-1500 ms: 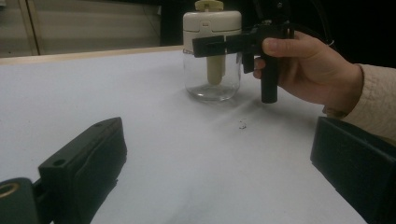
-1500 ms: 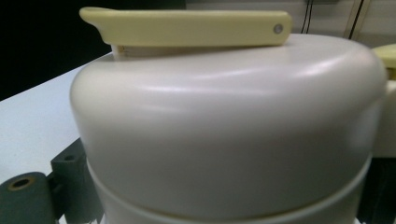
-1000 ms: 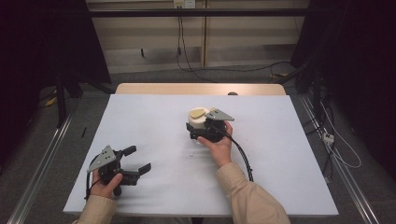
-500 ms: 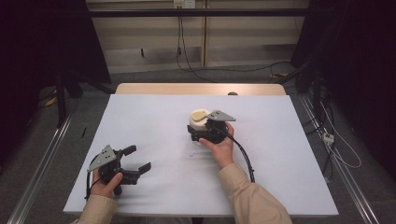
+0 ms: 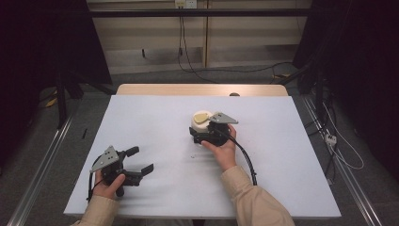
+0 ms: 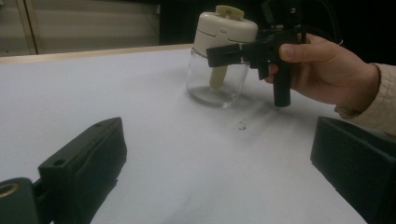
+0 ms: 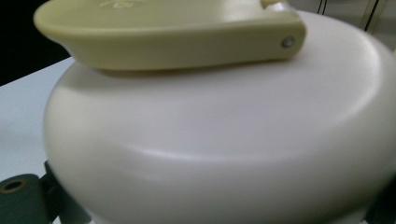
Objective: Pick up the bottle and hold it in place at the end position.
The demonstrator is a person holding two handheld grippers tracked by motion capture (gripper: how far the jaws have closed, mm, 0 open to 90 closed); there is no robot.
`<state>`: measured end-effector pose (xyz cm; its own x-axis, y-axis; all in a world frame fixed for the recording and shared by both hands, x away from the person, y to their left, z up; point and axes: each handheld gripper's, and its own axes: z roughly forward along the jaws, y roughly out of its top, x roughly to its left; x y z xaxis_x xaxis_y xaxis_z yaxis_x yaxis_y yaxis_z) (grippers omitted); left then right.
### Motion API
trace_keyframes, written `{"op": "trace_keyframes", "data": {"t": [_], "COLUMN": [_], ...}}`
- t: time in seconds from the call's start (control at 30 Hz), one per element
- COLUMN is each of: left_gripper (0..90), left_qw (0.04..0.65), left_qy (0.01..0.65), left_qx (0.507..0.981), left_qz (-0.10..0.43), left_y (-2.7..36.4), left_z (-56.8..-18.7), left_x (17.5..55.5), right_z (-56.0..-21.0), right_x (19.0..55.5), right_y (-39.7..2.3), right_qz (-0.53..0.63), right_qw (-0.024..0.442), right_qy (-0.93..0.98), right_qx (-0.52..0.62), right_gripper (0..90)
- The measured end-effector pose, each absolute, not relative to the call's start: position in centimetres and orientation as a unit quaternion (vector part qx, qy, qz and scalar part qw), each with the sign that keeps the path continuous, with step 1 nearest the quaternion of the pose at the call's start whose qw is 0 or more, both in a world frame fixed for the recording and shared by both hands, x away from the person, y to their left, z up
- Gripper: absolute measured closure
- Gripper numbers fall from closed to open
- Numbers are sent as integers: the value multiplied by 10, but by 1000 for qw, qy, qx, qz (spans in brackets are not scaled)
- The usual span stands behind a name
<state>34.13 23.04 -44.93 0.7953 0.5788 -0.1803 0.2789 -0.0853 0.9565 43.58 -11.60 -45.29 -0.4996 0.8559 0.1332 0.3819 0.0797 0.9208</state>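
A glass jar (image 5: 199,125) with a cream lid and a pale yellow flap on top stands upright near the table's middle. My right gripper (image 5: 198,133) comes at it from the right, its black jaws closed around the jar just under the lid (image 6: 225,28). In the left gripper view one jaw crosses the front of the jar (image 6: 215,79). The lid (image 7: 219,140) and flap (image 7: 163,32) sit very close in the right gripper view. My left gripper (image 5: 141,160) rests near the front left of the table, open, with nothing between its fingers (image 6: 84,163).
The white table top (image 5: 291,141) has a wooden strip (image 5: 202,89) along its far edge. A tiny speck (image 6: 242,125) lies just in front of the jar. Cables run over the floor behind and to the right of the table.
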Motion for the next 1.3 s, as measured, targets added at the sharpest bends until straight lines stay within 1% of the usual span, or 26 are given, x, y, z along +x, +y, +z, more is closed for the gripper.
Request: {"op": "trace_keyframes", "data": {"t": [0.8,1.3], "left_gripper": [31,31], "left_qw": [607,605], "left_qy": [306,305], "left_qx": [722,723], "left_qz": [133,136], "left_y": [227,225], "left_z": [-449,-448], "left_x": [345,345], "right_z": [-451,-455], "right_x": [429,432], "right_y": [-120,-117], "right_qz": [507,510], "right_qw": [230,232], "right_qy": [704,699], "right_qx": [442,445], "right_gripper": [47,48]}}
